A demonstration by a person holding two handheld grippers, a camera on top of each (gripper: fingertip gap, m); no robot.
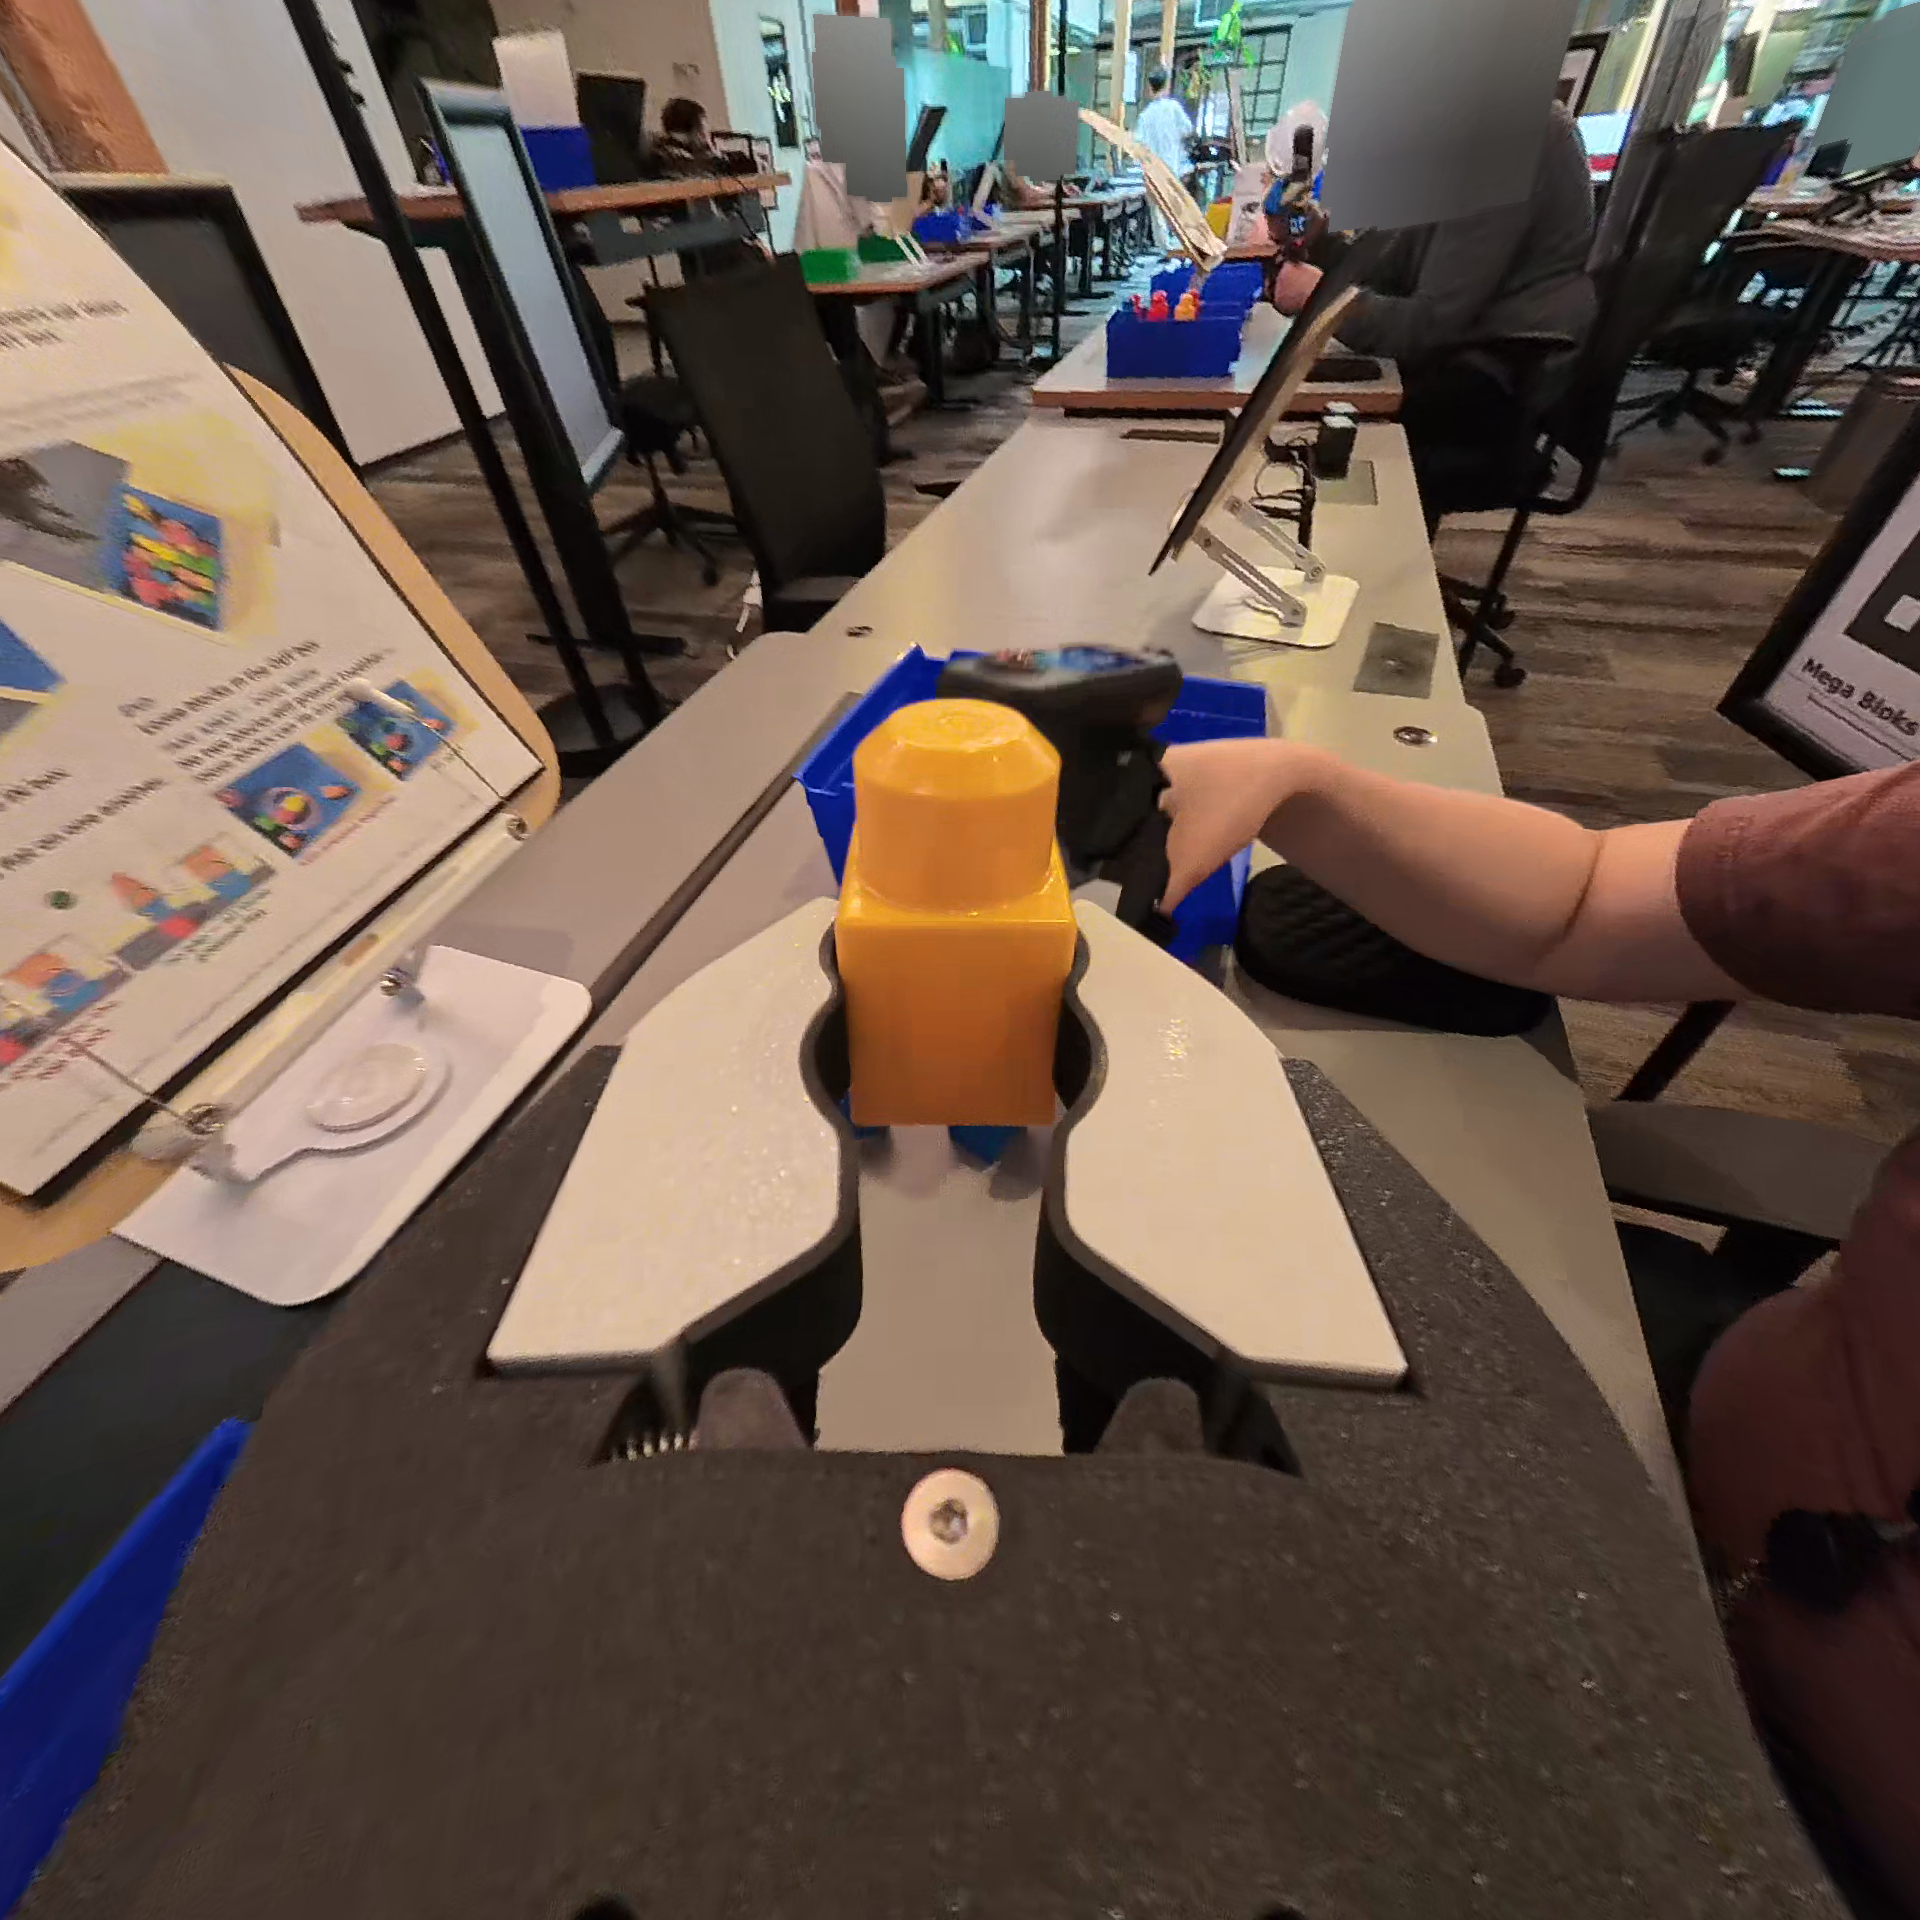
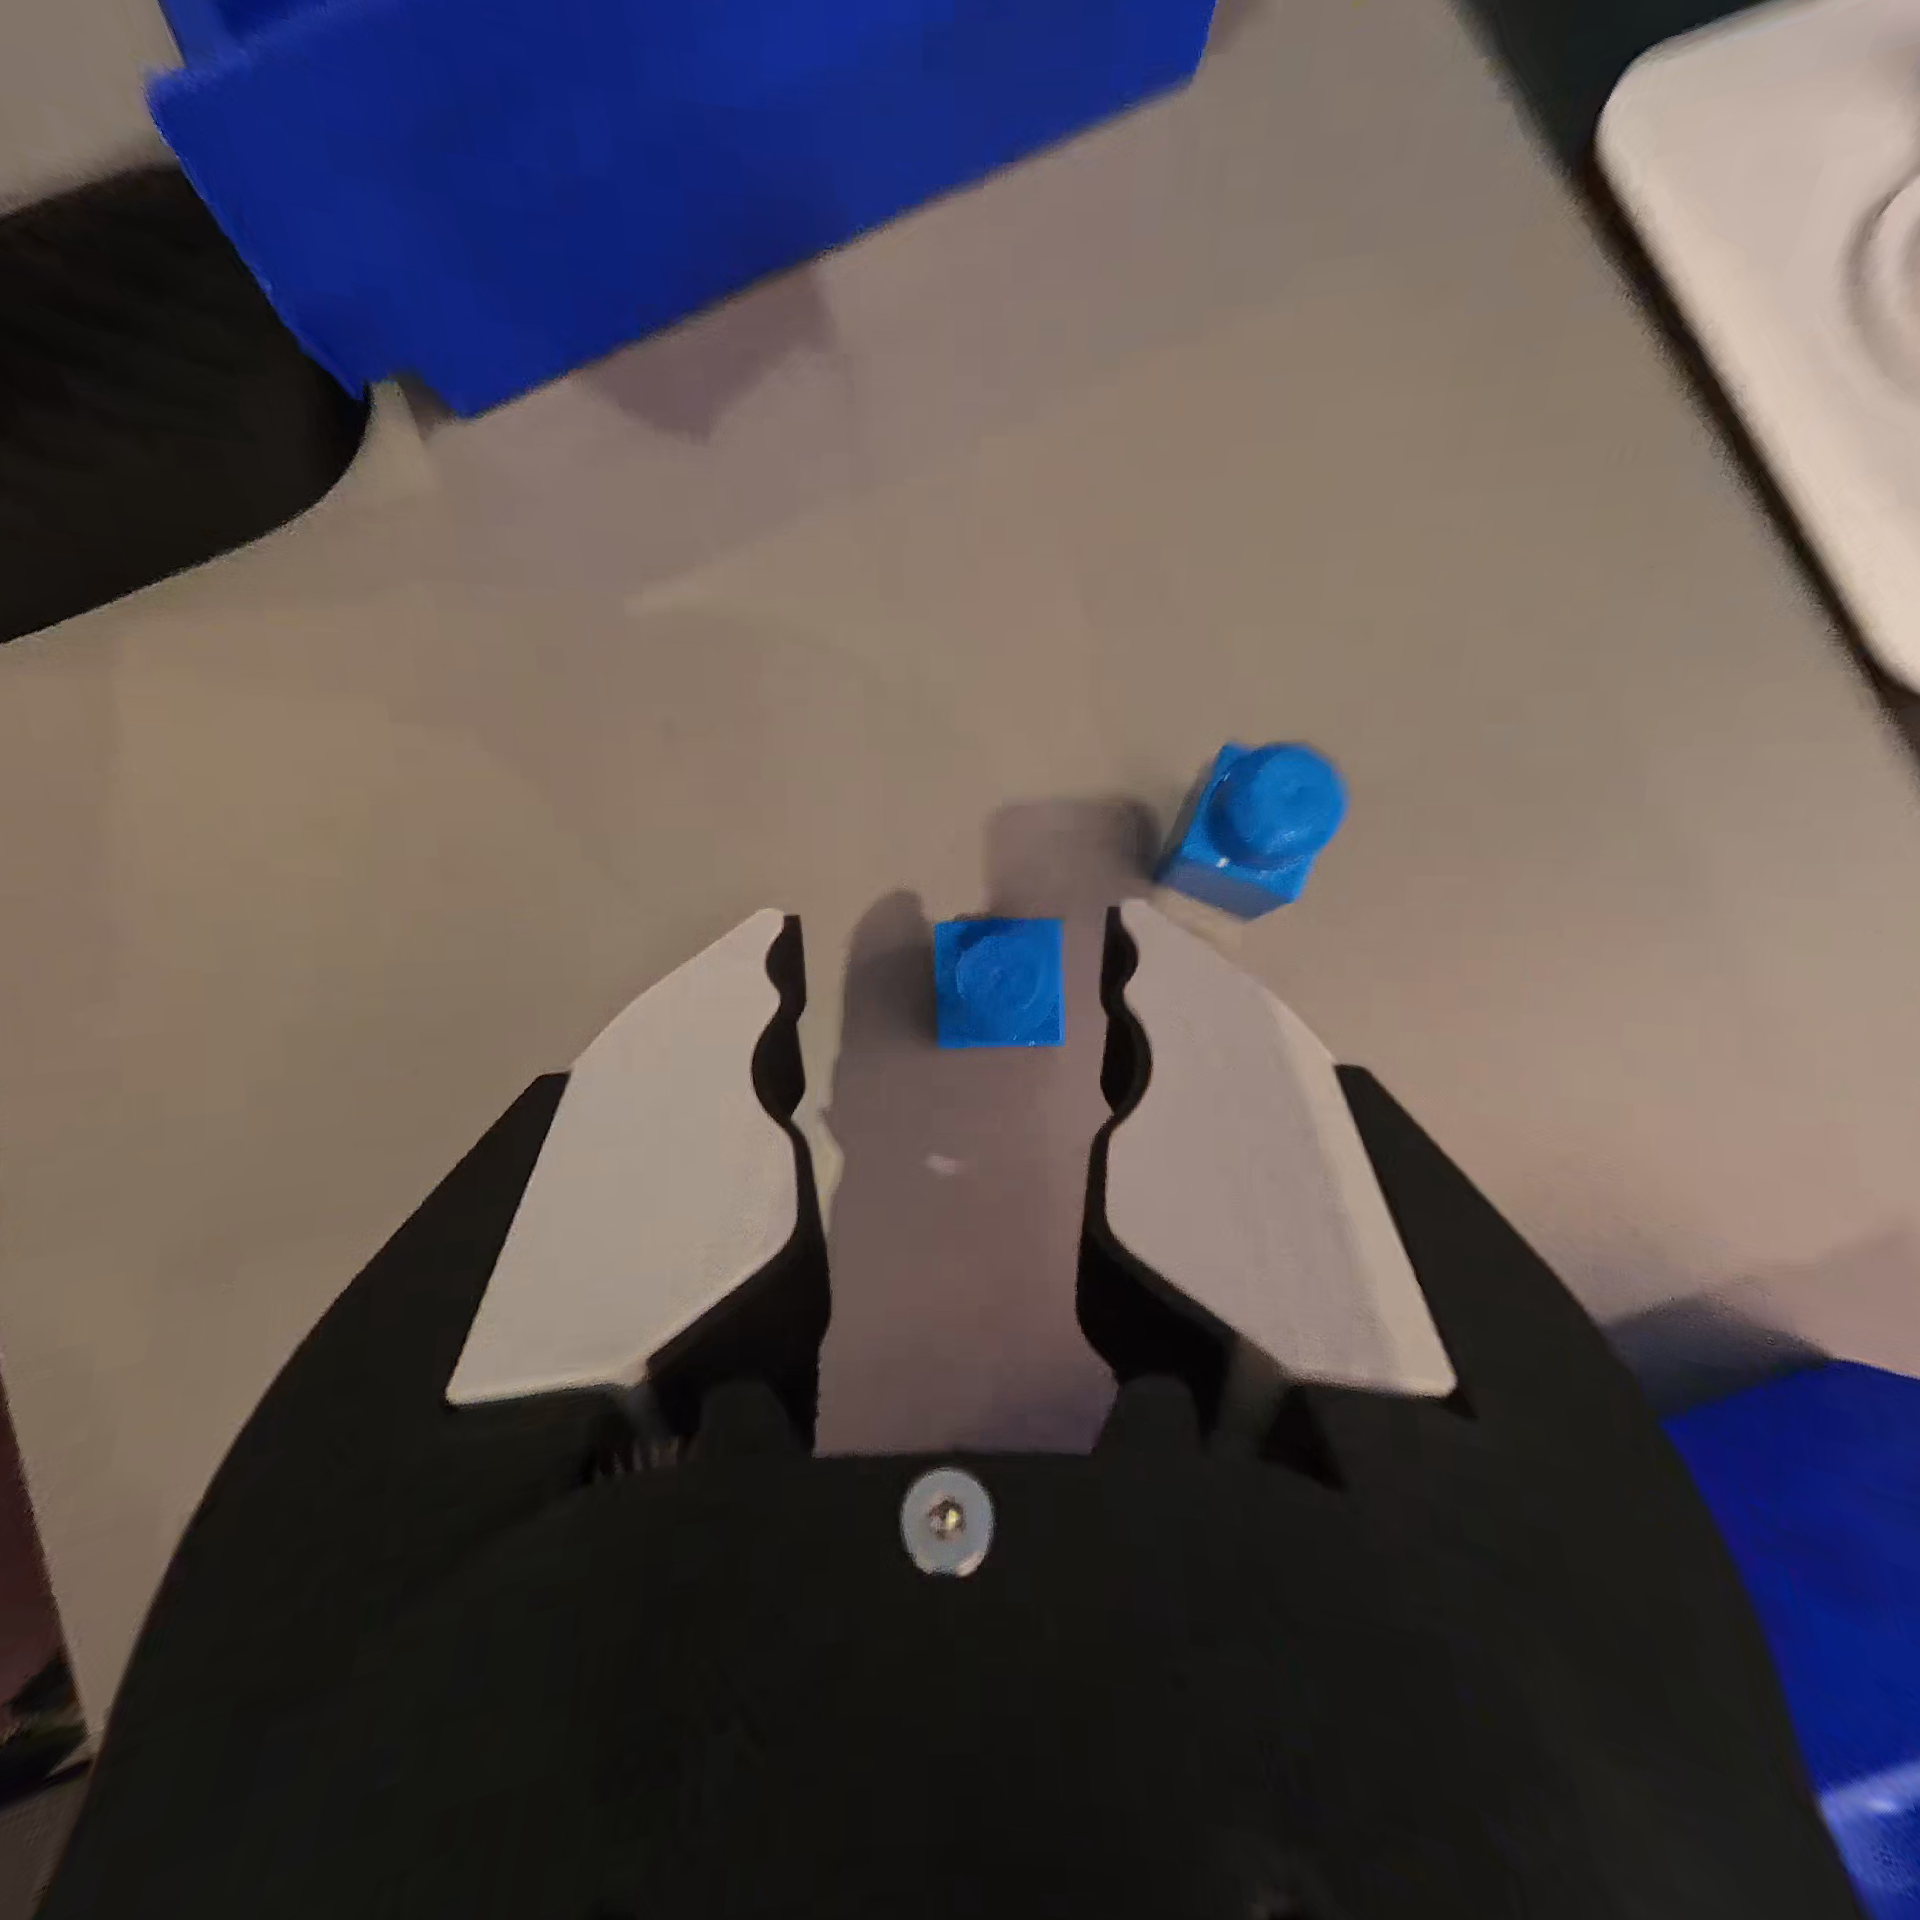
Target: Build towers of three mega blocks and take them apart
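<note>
In the left wrist view my left gripper (image 1: 956, 997) is shut on an orange mega block (image 1: 951, 935). The block stands upright with its stud on top, and both pads press on its sides. A bit of blue shows just under it. In the right wrist view my right gripper (image 2: 954, 920) is open above the grey table (image 2: 520, 779). A blue block (image 2: 997, 982) stands on the table between its fingers, with a gap on each side. A second blue block (image 2: 1252, 821) lies tilted just beyond the right finger. The right gripper's black body (image 1: 1091, 727), held by a hand, shows in the left wrist view.
A blue bin (image 2: 675, 177) stands at the far side of the table and also shows in the left wrist view (image 1: 852, 748). A black round pad (image 2: 135, 416) lies beside it. A white stand base (image 2: 1766, 312) carries an instruction board (image 1: 208, 675). Another blue bin (image 2: 1818, 1558) is near. The grippers' ends are close to 25 cm from one another.
</note>
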